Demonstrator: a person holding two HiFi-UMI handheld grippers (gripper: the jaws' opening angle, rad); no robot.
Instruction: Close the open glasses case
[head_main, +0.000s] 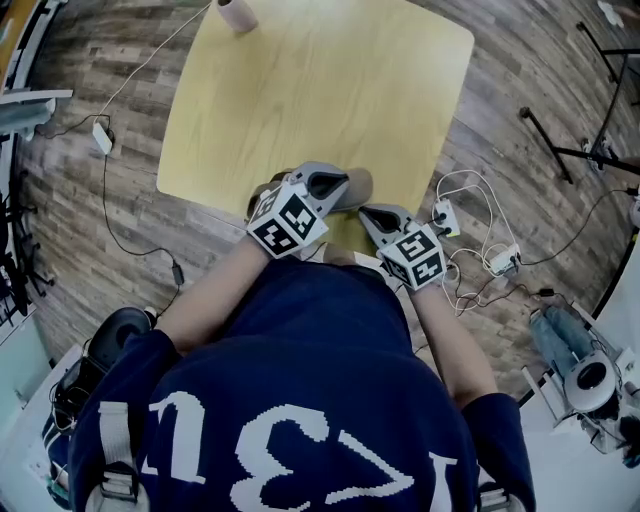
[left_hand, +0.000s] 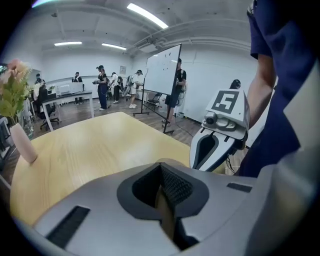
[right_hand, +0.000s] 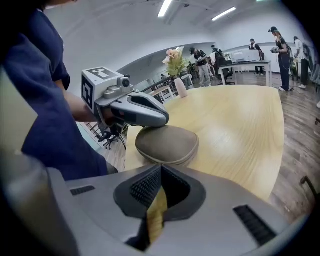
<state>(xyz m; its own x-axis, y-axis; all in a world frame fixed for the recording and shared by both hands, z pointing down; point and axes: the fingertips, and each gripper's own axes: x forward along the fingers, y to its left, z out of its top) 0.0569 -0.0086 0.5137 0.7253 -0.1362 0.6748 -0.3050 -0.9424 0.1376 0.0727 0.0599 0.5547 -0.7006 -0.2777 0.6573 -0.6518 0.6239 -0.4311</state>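
Now the glasses case (right_hand: 167, 145) lies closed on the surface (right_hand: 240, 125), the left tool (right_hand: 162, 120) just over it. That one and the right tool (right_hand: 160, 175) are both pinched together, empty.

The desk (head_main: 300, 90) is showing pale wood, smooth with a soft sheen. On it, the glasses case (right_hand: 167, 144) is looking like matt, slightly fuzzy brown cloth. The left claw (left_hand: 165, 192) and the right claw (right_hand: 159, 192) are showing smooth matt grey plastic, with dark ribbed pads (right_hand: 144, 186). Around the desk, the floor (head_main: 520, 90) is showing grained wooden planks.
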